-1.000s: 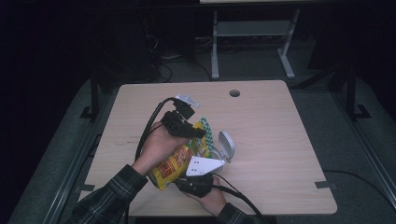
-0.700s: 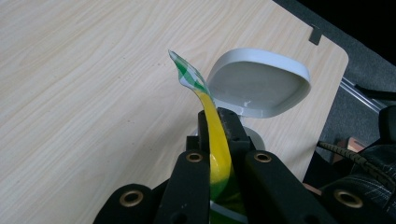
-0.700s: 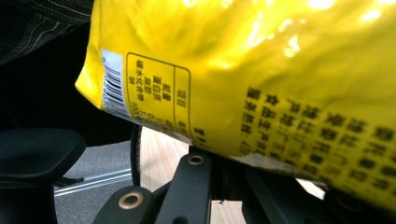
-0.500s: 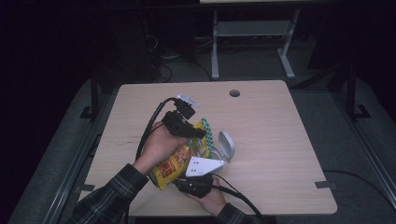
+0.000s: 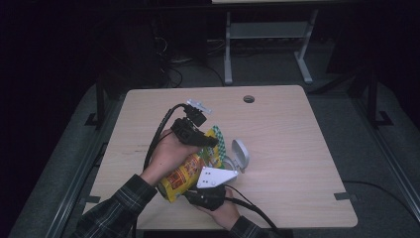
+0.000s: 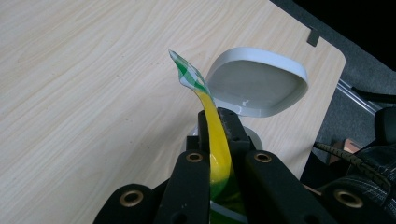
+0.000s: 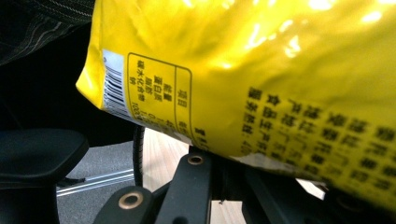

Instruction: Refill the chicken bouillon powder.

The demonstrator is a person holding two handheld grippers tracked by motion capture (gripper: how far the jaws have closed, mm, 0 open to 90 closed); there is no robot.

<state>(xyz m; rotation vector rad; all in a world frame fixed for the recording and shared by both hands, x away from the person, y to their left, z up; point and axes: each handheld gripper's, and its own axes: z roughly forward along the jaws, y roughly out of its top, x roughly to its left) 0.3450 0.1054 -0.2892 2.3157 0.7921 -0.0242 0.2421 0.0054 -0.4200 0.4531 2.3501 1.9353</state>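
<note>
A yellow snack bag [image 5: 184, 174] with red print and a green-checked top is held up over the wooden table [image 5: 287, 129] between both grippers. My left gripper [image 5: 212, 143] is shut on the bag's top seam; in the left gripper view the yellow strip [image 6: 218, 158] runs up between the two black jaws of the left gripper [image 6: 218, 119]. My right gripper [image 5: 204, 191] grips the bag's lower end. In the right gripper view the bag [image 7: 261, 70] hangs just above the right gripper [image 7: 219, 158], whose jaw tips are hidden under it.
A small white-grey container [image 5: 240, 153] with its lid [image 6: 257, 84] flipped open stands on the table just right of the bag. A round cable hole [image 5: 248, 99] lies at the far edge. Black cables trail from both grippers. An office chair [image 7: 37, 154] is below.
</note>
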